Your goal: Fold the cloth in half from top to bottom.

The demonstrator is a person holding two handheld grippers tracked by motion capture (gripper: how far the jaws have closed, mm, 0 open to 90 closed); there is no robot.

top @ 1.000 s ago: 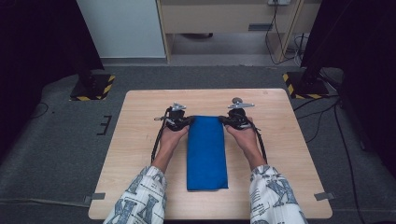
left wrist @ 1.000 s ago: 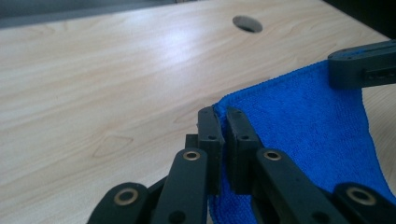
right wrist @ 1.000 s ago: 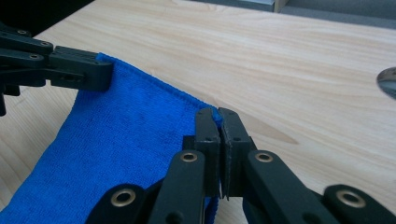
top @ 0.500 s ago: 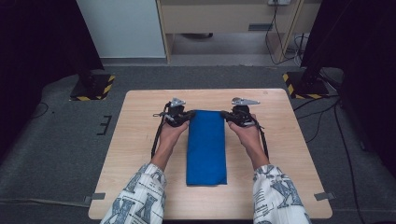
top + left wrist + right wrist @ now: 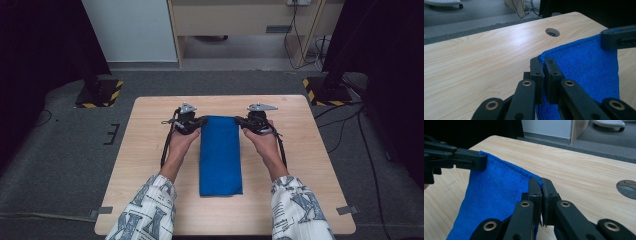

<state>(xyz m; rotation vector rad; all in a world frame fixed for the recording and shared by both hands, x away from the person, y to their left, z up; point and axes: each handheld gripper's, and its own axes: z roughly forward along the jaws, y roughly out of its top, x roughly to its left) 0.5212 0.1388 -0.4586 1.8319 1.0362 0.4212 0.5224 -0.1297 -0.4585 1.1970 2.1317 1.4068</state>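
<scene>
A folded blue towel [image 5: 220, 155] lies lengthwise at the centre of the wooden table [image 5: 310, 170]. The left gripper [image 5: 199, 121] pinches its eleven o'clock corner; the right gripper [image 5: 241, 120] pinches its one o'clock corner. No writing is legible.

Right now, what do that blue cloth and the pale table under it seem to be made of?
The blue folded cloth looks like soft terry or microfibre: its surface is matte and nubbly. The pale table top shows light wood grain with a smooth, faintly shiny finish, possibly laminate rather than solid wood.
</scene>
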